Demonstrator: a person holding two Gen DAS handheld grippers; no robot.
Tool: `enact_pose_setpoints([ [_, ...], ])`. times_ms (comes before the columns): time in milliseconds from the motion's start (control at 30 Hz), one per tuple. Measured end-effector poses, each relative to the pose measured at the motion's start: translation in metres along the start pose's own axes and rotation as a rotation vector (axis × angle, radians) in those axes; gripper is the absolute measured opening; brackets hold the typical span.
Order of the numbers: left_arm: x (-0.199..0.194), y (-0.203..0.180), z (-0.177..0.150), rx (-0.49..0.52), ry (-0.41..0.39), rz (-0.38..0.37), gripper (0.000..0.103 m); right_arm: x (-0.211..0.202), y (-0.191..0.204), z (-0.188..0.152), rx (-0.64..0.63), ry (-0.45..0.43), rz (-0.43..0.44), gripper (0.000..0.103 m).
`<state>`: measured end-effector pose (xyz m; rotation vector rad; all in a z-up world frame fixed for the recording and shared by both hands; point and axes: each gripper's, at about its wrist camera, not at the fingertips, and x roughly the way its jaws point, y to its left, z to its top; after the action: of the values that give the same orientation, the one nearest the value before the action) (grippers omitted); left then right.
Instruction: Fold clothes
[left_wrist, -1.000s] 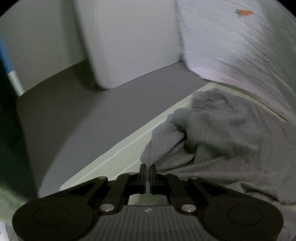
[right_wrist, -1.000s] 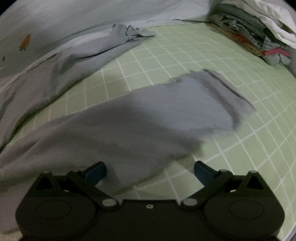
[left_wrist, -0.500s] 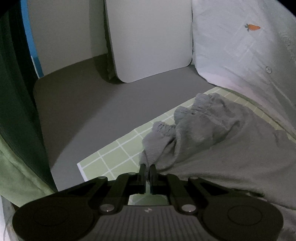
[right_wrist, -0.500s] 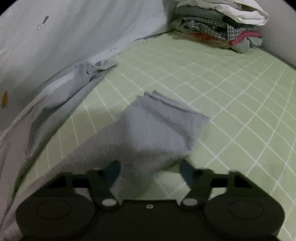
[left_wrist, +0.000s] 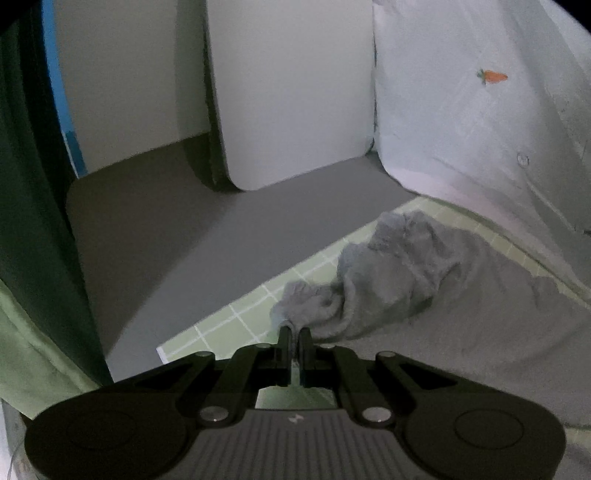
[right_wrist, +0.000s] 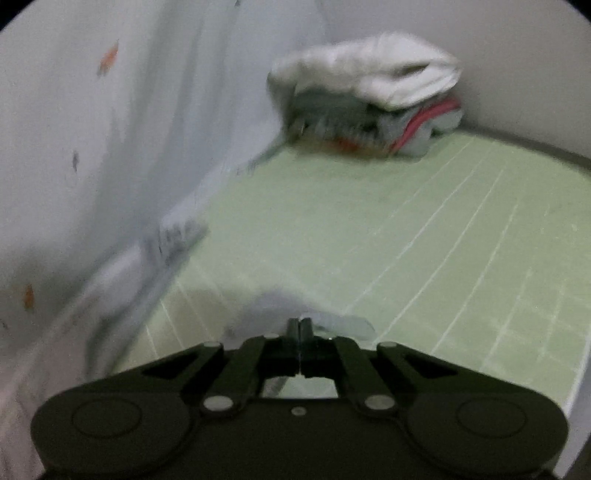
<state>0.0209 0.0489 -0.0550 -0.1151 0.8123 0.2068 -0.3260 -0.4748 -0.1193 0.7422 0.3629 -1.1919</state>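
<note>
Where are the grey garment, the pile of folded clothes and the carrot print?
grey garment (left_wrist: 424, 280), left wrist view, bunched part.
pile of folded clothes (right_wrist: 369, 96), right wrist view, white top layer.
carrot print (left_wrist: 493, 76), left wrist view, orange body.

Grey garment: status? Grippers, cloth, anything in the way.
Left gripper shut on grey garment at its bunched edge. Right gripper shut on its pale far end, view blurred. Green checked sheet ahead bare; folded pile far corner.

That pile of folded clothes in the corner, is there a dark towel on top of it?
No, the top item of the pile of folded clothes is white, with grey and pink pieces beneath it.
</note>
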Motion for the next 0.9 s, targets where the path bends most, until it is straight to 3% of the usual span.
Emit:
enact_pose_setpoints([
  [100,-0.008,0.004,0.009,-0.002,-0.016,0.007,0.0,-0.023,0.0,0.023,0.015,-0.083,0.006,0.0],
  [200,-0.018,0.003,0.02,0.061,-0.094,0.076,0.0,-0.034,0.008,0.047,0.019,-0.163,0.02,0.0],
  [367,-0.009,0.0,0.03,0.059,-0.082,0.058,0.0,0.0,0.042,0.071,-0.027,-0.187,0.043,0.0],
  [500,0.002,-0.016,0.023,0.051,-0.031,0.034,0.002,0.05,0.081,0.078,-0.093,-0.136,0.1,0.001],
  [567,0.008,-0.03,0.017,0.063,0.004,0.001,0.003,0.083,0.098,0.075,-0.129,-0.034,0.163,0.008],
  [600,0.01,-0.037,0.015,0.072,0.015,-0.018,0.004,0.094,0.105,0.072,-0.152,0.009,0.179,0.017],
  [633,0.012,-0.044,0.012,0.087,0.026,-0.037,0.01,0.103,0.111,0.067,-0.178,0.047,0.187,0.029],
  [667,0.012,-0.054,0.009,0.11,0.036,-0.055,0.026,0.104,0.111,0.062,-0.202,0.054,0.185,0.036],
  [700,0.012,-0.065,0.005,0.139,0.041,-0.073,0.033,0.101,0.109,0.057,-0.224,0.046,0.178,0.043],
  [767,0.011,-0.086,-0.005,0.198,0.051,-0.115,0.048,0.095,0.105,0.046,-0.269,0.032,0.165,0.046],
  [833,0.012,-0.106,-0.017,0.263,0.082,-0.16,0.067,0.092,0.085,0.039,-0.253,0.039,0.123,0.054],
  [900,0.016,-0.127,-0.029,0.33,0.124,-0.205,0.068,0.091,0.059,0.032,-0.223,0.061,0.071,0.055],
])
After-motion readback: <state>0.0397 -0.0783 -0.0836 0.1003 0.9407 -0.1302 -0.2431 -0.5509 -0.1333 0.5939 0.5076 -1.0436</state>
